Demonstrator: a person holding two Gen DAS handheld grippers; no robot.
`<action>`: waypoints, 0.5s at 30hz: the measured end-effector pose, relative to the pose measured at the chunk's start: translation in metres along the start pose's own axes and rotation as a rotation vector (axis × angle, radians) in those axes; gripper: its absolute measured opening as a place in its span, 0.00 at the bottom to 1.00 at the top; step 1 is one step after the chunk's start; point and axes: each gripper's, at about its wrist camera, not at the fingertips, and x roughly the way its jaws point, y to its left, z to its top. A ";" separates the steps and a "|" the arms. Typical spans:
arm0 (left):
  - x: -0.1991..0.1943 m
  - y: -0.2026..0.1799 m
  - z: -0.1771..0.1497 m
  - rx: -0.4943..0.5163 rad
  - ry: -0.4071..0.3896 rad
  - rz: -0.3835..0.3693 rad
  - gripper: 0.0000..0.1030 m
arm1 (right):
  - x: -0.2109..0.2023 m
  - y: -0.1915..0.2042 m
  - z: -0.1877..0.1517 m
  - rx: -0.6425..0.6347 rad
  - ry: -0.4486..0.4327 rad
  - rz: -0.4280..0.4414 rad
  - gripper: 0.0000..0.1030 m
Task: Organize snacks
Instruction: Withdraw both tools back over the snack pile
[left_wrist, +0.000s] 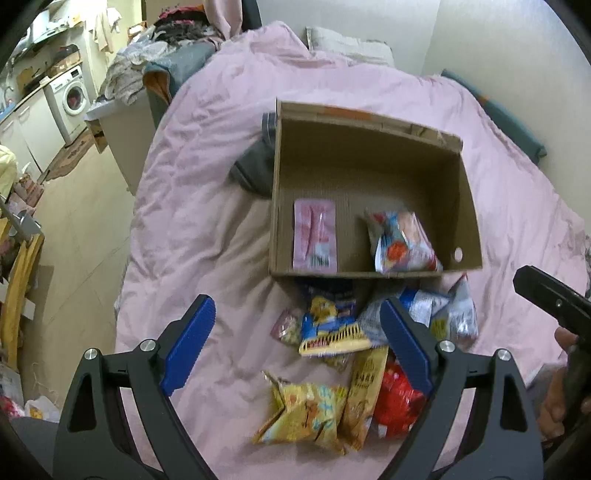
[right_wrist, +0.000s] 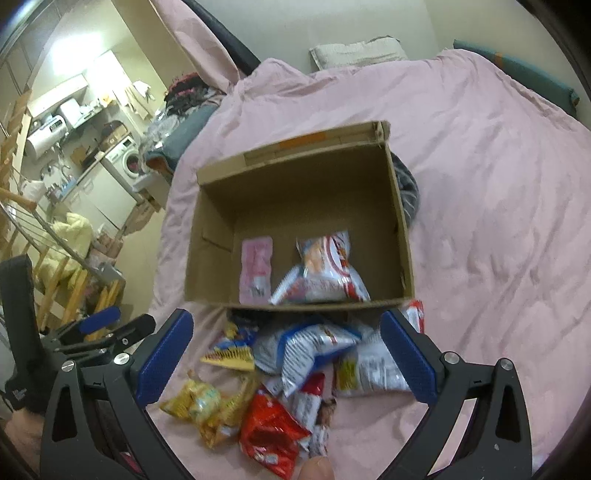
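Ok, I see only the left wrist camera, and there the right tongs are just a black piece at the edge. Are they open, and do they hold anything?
Observer: They are open and hold nothing. The right tongs hang over the pile of snacks in front of the box.
Operator: Thank you. One finger of my left tongs covers part of the red bag. Does anything grip that bag?
Observer: No. The red bag lies free on the pink cover, at the near edge of the pile, and neither finger of the right tongs touches it.
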 end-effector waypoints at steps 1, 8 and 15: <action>0.002 0.000 -0.004 0.001 0.015 -0.005 0.86 | 0.001 -0.002 -0.003 0.002 0.007 -0.004 1.00; 0.022 0.010 -0.015 -0.008 0.082 -0.009 0.86 | 0.025 -0.024 -0.030 0.052 0.099 0.009 1.00; 0.045 0.033 -0.024 -0.106 0.212 -0.047 0.86 | 0.027 -0.052 -0.038 0.143 0.130 -0.019 1.00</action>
